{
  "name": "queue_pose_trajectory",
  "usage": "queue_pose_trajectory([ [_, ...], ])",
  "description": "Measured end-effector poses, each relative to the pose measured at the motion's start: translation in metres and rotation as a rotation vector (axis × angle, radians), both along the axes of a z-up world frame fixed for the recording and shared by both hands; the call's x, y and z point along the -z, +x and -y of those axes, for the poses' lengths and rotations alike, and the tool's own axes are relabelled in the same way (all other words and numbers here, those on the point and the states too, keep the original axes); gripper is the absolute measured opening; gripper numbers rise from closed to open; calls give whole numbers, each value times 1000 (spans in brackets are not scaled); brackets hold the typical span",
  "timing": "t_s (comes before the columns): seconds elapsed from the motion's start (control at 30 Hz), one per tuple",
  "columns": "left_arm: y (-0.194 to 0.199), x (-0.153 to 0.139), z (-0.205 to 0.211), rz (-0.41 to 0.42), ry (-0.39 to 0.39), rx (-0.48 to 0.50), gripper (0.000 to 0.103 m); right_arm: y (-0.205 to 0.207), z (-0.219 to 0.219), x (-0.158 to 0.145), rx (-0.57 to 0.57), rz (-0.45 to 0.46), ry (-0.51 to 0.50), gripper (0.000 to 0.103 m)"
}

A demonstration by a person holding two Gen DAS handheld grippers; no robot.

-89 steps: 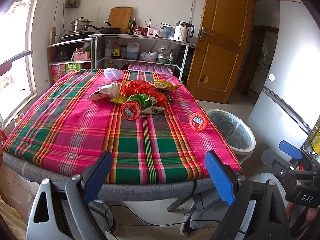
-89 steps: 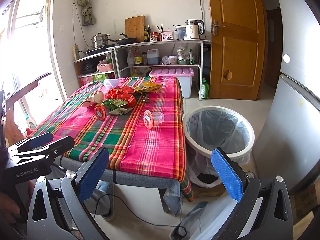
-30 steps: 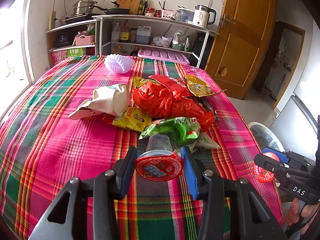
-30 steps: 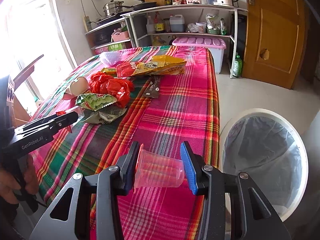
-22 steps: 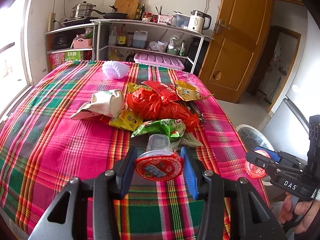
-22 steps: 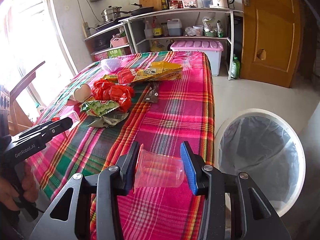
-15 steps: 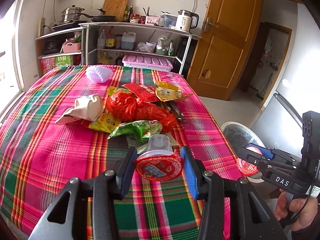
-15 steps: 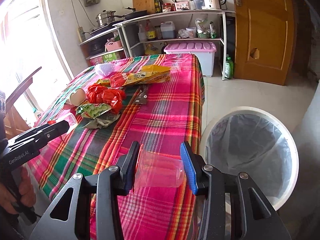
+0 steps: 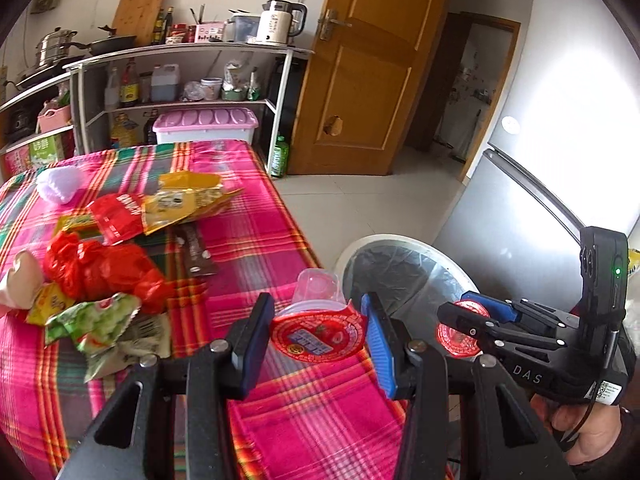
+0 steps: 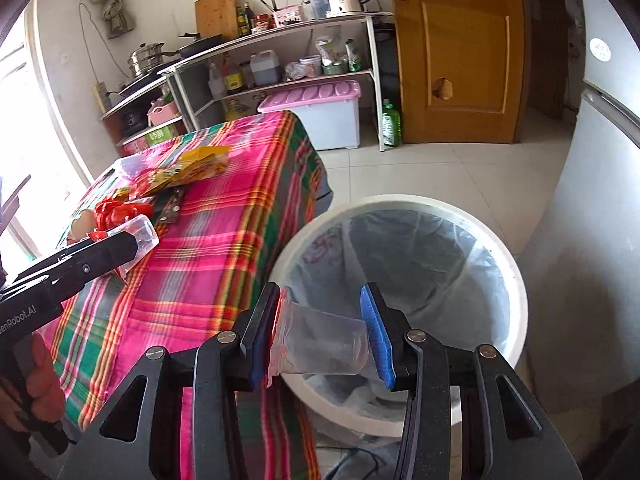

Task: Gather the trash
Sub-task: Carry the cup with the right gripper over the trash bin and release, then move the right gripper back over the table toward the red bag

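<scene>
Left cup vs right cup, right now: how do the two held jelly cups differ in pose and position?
The left cup sits over the table's tablecloth, its red foil lid facing the camera; the right cup lies sideways, lid against one pad, over the white bin. The left gripper squeezes the lid's rim; the right gripper clamps the cup end to end. Both are clear plastic with red lids, held with jaws shut.

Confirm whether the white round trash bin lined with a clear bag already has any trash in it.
No: in the right wrist view the white round trash bin shows only its clear liner inside, and the clear plastic cup sits clamped in the right gripper.
</scene>
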State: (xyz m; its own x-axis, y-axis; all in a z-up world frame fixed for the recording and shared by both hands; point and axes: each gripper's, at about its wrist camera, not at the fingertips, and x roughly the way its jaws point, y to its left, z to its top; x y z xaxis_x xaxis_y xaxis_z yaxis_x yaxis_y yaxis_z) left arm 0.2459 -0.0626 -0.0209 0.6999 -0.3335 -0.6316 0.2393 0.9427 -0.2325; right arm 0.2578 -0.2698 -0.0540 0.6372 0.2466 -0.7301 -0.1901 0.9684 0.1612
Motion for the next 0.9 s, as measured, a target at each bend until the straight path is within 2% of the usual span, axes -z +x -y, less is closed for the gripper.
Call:
queue_pose_trajectory([
  [0.33, 50, 22, 67, -94, 5, 154, 47, 21, 38, 35, 118, -98, -8, 43],
  [0.53, 66, 42, 88, -164, 17, 188, 48, 25, 53, 52, 151, -148, 5, 43],
  [0.6, 68, 48, 92, -190, 17, 193, 49, 25, 55, 55, 154, -153, 11, 45],
  [0.67, 68, 51, 93, -201, 17, 196, 50, 24, 55, 55, 157, -147, 12, 56],
  [0.73, 68, 51, 91, -204, 7, 195, 60, 22, 55, 54, 161, -140, 23, 61],
  [0.9, 61, 43, 79, -168, -18, 166, 61, 20, 58, 44, 174, -113, 29, 61],
])
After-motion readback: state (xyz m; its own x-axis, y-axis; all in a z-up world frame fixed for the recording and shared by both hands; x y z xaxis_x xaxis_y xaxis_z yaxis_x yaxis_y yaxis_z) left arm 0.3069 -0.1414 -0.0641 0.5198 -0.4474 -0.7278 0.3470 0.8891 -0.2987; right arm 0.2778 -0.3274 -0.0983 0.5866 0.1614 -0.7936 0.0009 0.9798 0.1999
